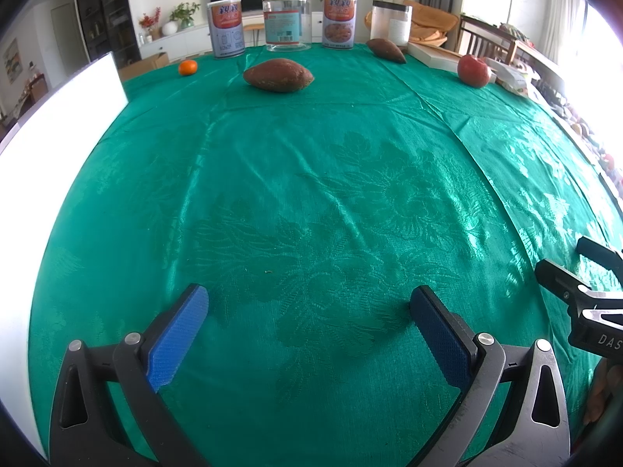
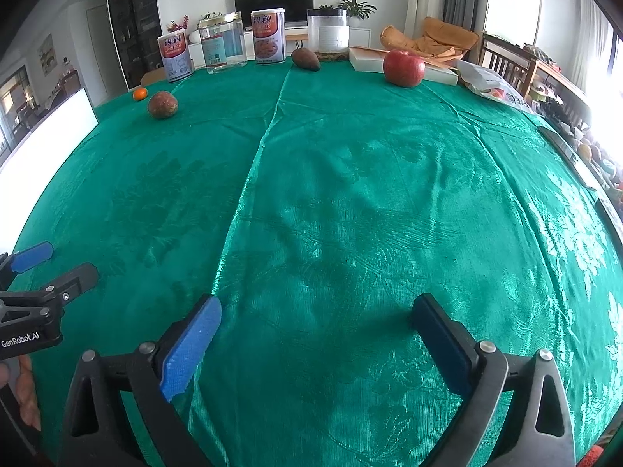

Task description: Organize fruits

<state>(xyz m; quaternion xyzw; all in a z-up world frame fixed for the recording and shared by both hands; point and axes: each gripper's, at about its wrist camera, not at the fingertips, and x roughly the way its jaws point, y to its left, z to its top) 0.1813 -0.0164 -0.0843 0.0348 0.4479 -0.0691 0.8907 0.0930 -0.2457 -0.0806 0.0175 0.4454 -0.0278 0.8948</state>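
Observation:
My left gripper is open over the green tablecloth, nothing between its blue pads. My right gripper hovers open beside it, also holding nothing; it shows at the left wrist view's right edge. All the produce lies far off at the back of the table: a small orange, a brown sweet potato, a second sweet potato, and a red apple at the back right.
Two printed cans and two clear jars line the far edge. A flat white box lies behind the apple, a plastic bag to its right. A white board stands at the left edge.

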